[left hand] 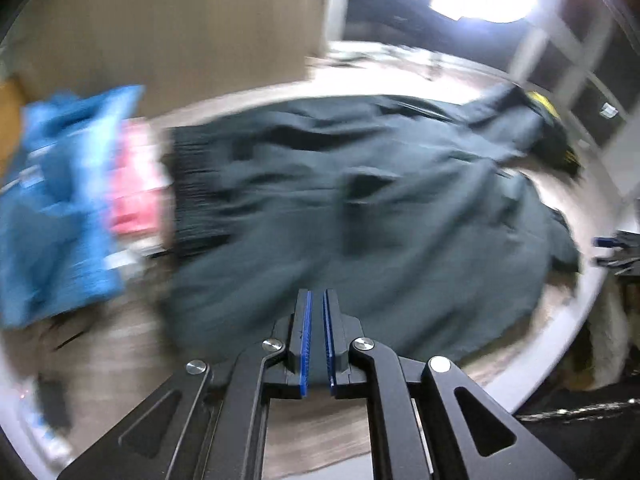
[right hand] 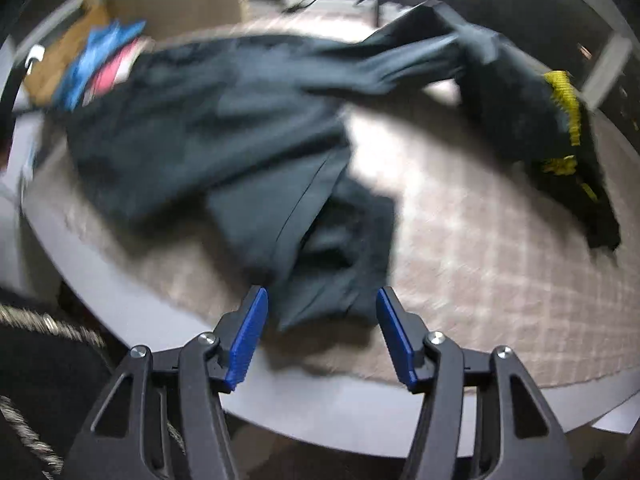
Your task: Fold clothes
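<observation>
Both views blurred by motion. Large dark teal-grey cloth garment [left hand: 340, 216] spread rumpled across a table with a beige checked cover and pale rim [right hand: 480, 240], reaching from the far left corner toward the near edge. Left gripper [left hand: 317, 300] low over the garment's near hem, blue-padded fingers [left hand: 307, 336] drawn almost together with a thin gap; cannot tell whether any cloth is pinched. Right gripper [right hand: 322, 300] at the near edge, blue-padded fingers [right hand: 246, 340] spread wide, a bunched corner of the garment lying between and just beyond the tips, not clamped. Black cloth with yellow trim [right hand: 560, 120] near the far right edge. Bright blue cloth [left hand: 60, 200] and pink cloth [left hand: 134, 184] heaped at the far left corner, beside a tan cardboard box [left hand: 180, 20].
</observation>
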Demonstrator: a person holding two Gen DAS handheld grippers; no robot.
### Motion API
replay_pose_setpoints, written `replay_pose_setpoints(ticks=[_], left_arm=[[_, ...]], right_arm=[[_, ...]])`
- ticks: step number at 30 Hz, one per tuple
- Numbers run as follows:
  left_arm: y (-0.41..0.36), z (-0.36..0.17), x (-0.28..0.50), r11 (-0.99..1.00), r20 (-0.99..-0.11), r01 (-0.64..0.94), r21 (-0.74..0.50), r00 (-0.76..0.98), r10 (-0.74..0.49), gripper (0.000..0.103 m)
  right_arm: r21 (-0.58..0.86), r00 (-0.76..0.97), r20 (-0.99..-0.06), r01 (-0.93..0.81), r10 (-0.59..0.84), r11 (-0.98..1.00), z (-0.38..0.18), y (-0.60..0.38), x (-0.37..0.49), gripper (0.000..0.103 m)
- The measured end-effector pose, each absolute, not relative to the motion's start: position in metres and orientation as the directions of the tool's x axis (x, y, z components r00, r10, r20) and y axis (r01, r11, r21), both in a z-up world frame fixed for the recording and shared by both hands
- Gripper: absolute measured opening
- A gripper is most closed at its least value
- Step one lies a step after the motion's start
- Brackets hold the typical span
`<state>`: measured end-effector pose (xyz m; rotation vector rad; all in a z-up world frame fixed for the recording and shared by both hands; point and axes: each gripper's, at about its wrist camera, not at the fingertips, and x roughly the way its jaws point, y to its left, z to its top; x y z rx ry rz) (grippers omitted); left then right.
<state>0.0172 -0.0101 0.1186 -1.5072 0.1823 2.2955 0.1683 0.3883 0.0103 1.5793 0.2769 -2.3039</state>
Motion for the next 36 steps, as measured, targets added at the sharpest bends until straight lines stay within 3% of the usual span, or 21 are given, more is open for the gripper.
replay_pose_setpoints(ticks=[3, 7, 8, 9, 10, 11, 17, 20, 22, 23, 24, 27, 29, 33, 36], left_arm=[[0.032, 0.102, 0.011, -0.873, -0.913, -0.468, -0.136, -0.283, 0.294, 0.007], [0.058, 0.084, 0.009, -0.854, -0.932, -0.508, -0.112, -0.244, 0.267, 0.007], [0.060, 0.080, 0.007, -0.859, -0.936, -0.501, -0.107, -0.241, 0.257, 0.007], [0.061, 0.076, 0.006, -0.864, -0.939, -0.493, -0.103, -0.238, 0.248, 0.007], [0.061, 0.074, 0.004, -0.869, -0.940, -0.486, -0.095, -0.242, 0.239, 0.007], [0.060, 0.075, 0.004, -0.873, -0.939, -0.479, -0.087, -0.252, 0.232, 0.007], [0.057, 0.086, 0.004, -0.899, -0.925, -0.434, -0.056, -0.317, 0.211, 0.007], [0.063, 0.092, 0.003, -0.908, -0.917, -0.416, -0.047, -0.343, 0.204, 0.007], [0.072, 0.093, 0.003, -0.911, -0.916, -0.410, -0.047, -0.345, 0.203, 0.007], [0.077, 0.092, 0.002, -0.911, -0.917, -0.409, -0.050, -0.342, 0.204, 0.007], [0.085, 0.092, 0.004, -0.909, -0.921, -0.414, -0.052, -0.331, 0.204, 0.007], [0.108, 0.094, 0.013, -0.890, -0.932, -0.455, -0.018, -0.314, 0.180, 0.007], [0.122, 0.094, 0.018, -0.881, -0.935, -0.473, -0.025, -0.302, 0.188, 0.007], [0.160, 0.089, 0.022, -0.865, -0.929, -0.484, -0.132, -0.243, 0.278, 0.008], [0.213, 0.080, 0.027, -0.803, -0.921, -0.570, -0.177, -0.191, 0.339, 0.008]], right_arm=[[-0.050, -0.338, -0.933, 0.456, -0.121, -0.889, -0.014, 0.365, 0.169, 0.056], [-0.092, -0.280, -0.957, 0.547, -0.079, -0.832, -0.042, 0.347, 0.158, 0.056], [-0.105, -0.266, -0.962, 0.567, -0.061, -0.817, -0.048, 0.344, 0.156, 0.051], [-0.077, -0.248, -0.965, 0.577, -0.085, -0.813, -0.030, 0.353, 0.153, 0.015], [-0.048, -0.229, -0.967, 0.587, -0.108, -0.808, -0.012, 0.362, 0.151, 0.004], [-0.020, -0.209, -0.969, 0.596, -0.132, -0.803, 0.007, 0.370, 0.148, 0.002], [0.151, -0.090, -0.959, 0.638, -0.267, -0.755, 0.116, 0.423, 0.130, 0.002], [0.042, -0.166, -0.972, 0.572, -0.166, -0.819, 0.141, 0.475, 0.081, 0.002], [-0.044, -0.202, -0.977, 0.478, -0.061, -0.878, 0.120, 0.509, 0.031, 0.015], [-0.065, -0.200, -0.979, 0.432, -0.025, -0.900, 0.107, 0.524, 0.010, 0.033], [-0.077, -0.197, -0.980, 0.385, -0.001, -0.920, 0.091, 0.538, -0.003, 0.043], [-0.038, -0.177, -0.984, 0.258, -0.009, -0.965, 0.048, 0.578, -0.017, 0.043], [0.068, -0.166, -0.982, 0.139, -0.091, -0.988, 0.029, 0.604, 0.001, 0.043], [0.259, -0.229, -0.945, -0.088, -0.233, -0.962, 0.010, 0.626, 0.046, 0.043], [0.364, -0.311, -0.898, -0.131, -0.310, -0.922, 0.005, 0.597, 0.062, 0.043]])
